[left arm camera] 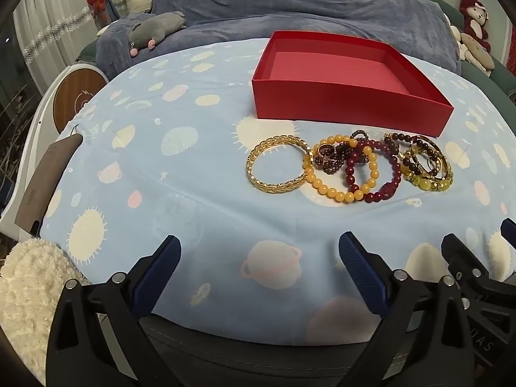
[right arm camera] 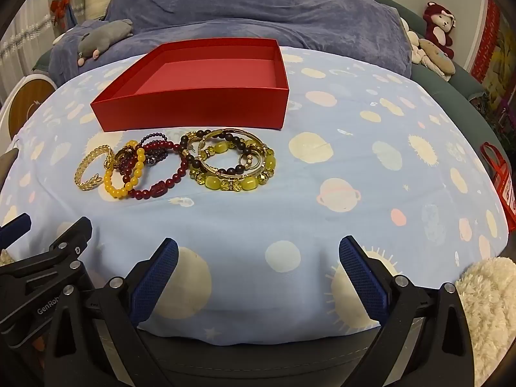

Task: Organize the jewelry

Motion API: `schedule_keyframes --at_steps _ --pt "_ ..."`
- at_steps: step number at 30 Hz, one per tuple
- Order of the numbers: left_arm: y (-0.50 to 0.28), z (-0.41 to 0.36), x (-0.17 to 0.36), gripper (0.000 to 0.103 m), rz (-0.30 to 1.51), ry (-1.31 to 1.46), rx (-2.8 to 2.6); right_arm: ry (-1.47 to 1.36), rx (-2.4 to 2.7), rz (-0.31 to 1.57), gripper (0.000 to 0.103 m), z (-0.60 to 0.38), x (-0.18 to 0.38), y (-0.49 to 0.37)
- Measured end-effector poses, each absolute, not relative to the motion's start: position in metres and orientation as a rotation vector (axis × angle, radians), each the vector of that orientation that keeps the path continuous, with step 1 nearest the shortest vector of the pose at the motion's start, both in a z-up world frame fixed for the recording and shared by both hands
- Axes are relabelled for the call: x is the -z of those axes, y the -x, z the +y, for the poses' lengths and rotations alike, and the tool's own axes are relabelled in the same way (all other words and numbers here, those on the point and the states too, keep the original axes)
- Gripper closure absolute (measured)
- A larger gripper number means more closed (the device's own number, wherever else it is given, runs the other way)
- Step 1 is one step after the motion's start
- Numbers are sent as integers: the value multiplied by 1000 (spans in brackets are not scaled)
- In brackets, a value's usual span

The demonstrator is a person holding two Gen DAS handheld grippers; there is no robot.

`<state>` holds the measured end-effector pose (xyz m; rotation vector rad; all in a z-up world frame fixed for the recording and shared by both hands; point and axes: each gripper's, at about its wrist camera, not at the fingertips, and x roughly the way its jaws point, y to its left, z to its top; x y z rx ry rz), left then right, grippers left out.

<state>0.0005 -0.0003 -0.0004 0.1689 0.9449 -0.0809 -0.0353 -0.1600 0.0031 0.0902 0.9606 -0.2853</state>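
Note:
An empty red box (left arm camera: 351,103) (right arm camera: 193,109) stands on a light blue cloth (left arm camera: 193,174) (right arm camera: 354,167). In front of it lies a row of bracelets: a gold chain bangle (left arm camera: 278,163) (right arm camera: 93,167), a yellow bead bracelet (left arm camera: 338,190) (right arm camera: 124,177), a dark red bead bracelet (left arm camera: 383,190) (right arm camera: 161,187), and a tangle of dark bead, gold and yellow-green bracelets (left arm camera: 425,164) (right arm camera: 232,164). My left gripper (left arm camera: 259,251) is open near the cloth's front edge, well short of the bracelets. My right gripper (right arm camera: 258,253) is open too, beside it, with nothing between its fingers.
Behind the box lies a blue blanket (left arm camera: 290,3) with a grey plush toy (left arm camera: 154,29). More plush toys (right arm camera: 438,29) sit at the far right. A round wooden-topped stand (left arm camera: 77,96) is at the left, a red bag (right arm camera: 500,180) at the right, and a white fluffy sleeve (right arm camera: 487,303) by the right gripper.

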Motion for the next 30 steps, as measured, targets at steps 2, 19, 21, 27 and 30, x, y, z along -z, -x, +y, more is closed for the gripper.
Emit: schedule_keyframes --at_steps 2,19,21,27,30 --pt "-1 0 1 9 943 -165 83 -89 286 960 7 -160 -3 35" --pt "-2 0 -1 11 939 -176 74 -82 287 963 7 -159 -3 35" --pt "-2 0 -1 11 939 -176 74 -82 287 963 7 -159 -3 35" --pt "-3 1 0 11 939 -176 76 -82 288 962 7 -159 -3 35" --pt "-3 0 0 11 939 -176 77 -83 287 963 7 -159 -3 35"
